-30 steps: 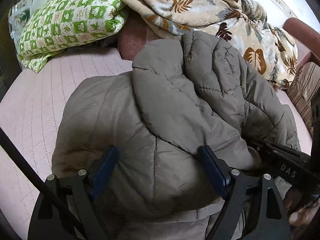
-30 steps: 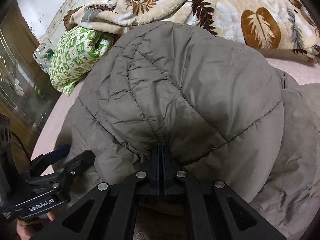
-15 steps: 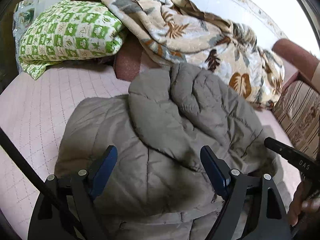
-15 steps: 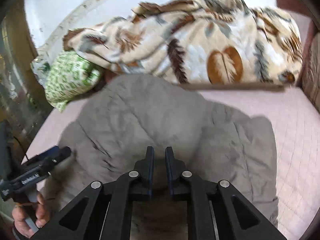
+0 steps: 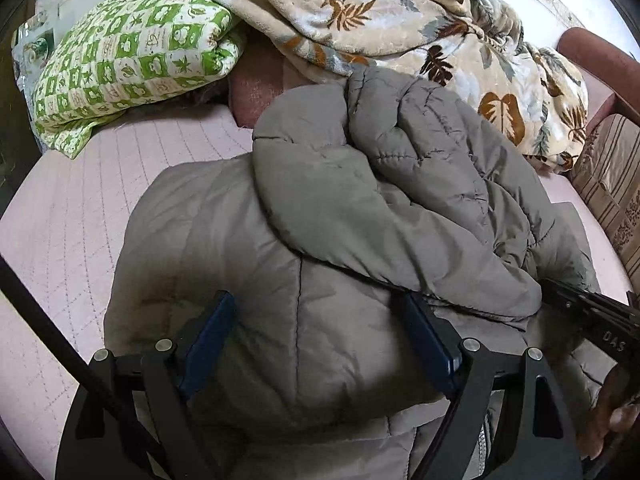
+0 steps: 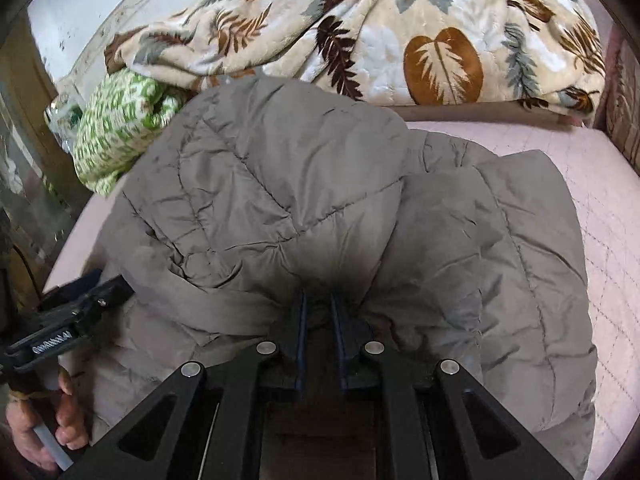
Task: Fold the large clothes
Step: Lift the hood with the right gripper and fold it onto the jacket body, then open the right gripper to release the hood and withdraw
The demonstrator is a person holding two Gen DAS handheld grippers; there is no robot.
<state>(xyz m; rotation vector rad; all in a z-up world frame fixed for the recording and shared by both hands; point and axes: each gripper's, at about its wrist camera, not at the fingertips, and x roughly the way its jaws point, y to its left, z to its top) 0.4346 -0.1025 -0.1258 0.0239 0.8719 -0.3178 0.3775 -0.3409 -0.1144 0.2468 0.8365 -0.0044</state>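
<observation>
A grey puffer jacket (image 5: 320, 240) lies bunched on the pink quilted bed (image 5: 80, 220), with a leaf-print blanket (image 5: 400, 20) heaped at the far side and a green checked pillow (image 5: 128, 52) at the far left. A thick flap of the jacket is already turned over on top of the rest, its edge running from far left to near right in the left wrist view.

The left gripper (image 5: 320, 344) stands wide, its blue pads either side of the near hem; the padded bulge sits between them, but whether the pads press on it I cannot tell. It looks more like open jaws resting over the cloth than a grip.

The right gripper (image 6: 319, 316) is nearly closed, with only a narrow slot left. Its jaws have just been opening a little, and in the right wrist view grey cloth shows in the slot between the pads, so it seems to be letting go of a pinched fold, though I cannot tell whether the pads still bite.

What the next move turns on, I judge: the bundle's long axis runs left to right across the bed, and both grippers sit at its near edge, the jacket lying away from the fingers. The left is nearer the left end, the right nearer the folded flap.

Sleeves, collar and zip are hidden in the folds. The lower hem is cut off behind the gripper frames.
</observation>
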